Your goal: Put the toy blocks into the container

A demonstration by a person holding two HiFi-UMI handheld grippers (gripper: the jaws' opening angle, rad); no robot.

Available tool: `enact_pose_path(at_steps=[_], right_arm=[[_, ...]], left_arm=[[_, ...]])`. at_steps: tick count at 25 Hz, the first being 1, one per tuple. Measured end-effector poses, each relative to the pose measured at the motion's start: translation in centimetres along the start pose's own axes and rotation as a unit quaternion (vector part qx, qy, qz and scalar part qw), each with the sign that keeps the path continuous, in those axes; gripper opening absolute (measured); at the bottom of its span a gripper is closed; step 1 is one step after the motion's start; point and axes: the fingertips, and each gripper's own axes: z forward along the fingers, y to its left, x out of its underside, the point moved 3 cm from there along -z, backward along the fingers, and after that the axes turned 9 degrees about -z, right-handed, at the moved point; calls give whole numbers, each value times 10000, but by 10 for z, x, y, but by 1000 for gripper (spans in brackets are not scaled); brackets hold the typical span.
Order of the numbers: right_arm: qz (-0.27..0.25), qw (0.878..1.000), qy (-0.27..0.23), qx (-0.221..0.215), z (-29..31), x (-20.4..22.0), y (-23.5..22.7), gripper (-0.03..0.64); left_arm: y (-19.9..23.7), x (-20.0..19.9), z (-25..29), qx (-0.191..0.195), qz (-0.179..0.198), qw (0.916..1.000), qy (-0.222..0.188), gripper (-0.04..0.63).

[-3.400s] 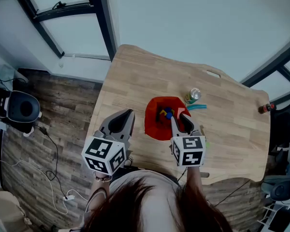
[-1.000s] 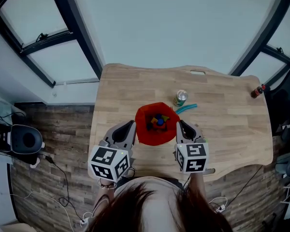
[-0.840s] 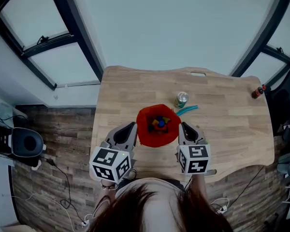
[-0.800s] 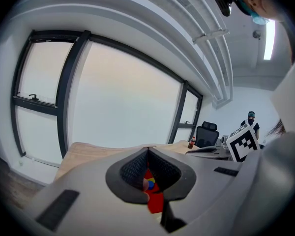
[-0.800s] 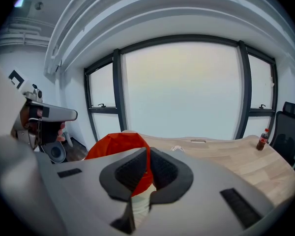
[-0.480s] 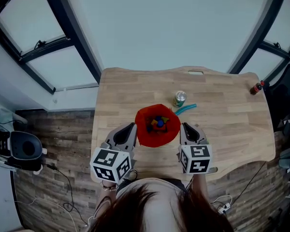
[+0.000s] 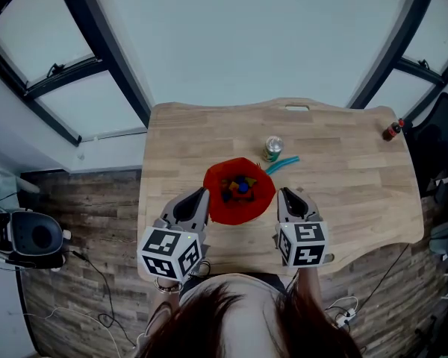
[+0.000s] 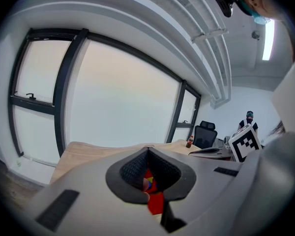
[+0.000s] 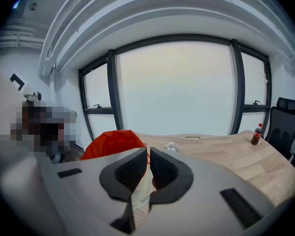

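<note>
A red container (image 7: 239,200) stands in the middle of the wooden table (image 7: 351,192), and several coloured toy blocks (image 7: 239,186) lie inside it. My left gripper (image 7: 199,193) hovers just left of the container, shut and empty. In the left gripper view its jaws (image 8: 147,150) meet at the tips, and the red container (image 8: 155,203) shows through the gap below them. My right gripper (image 7: 284,193) hovers just right of the container, shut with nothing in it. The right gripper view shows its jaws (image 9: 148,149) closed, with the container (image 9: 110,141) to their left.
A small can (image 7: 272,148) and a teal object (image 7: 282,164) lie behind the container. A dark bottle (image 7: 392,130) stands at the table's far right corner. An office chair (image 9: 286,118) sits beyond the right edge. Windows run along the far side.
The right gripper has drawn back from over the container's rim to beside it. In the last second both grippers have kept their places while the head view has drifted a little.
</note>
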Motion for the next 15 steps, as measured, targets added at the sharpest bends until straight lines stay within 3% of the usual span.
enact_pose_path(at_steps=[15], right_arm=[[86, 9999, 58, 69, -1, 10, -16, 44]], left_arm=[[-6, 1, 10, 1, -48, 10000, -6, 11]])
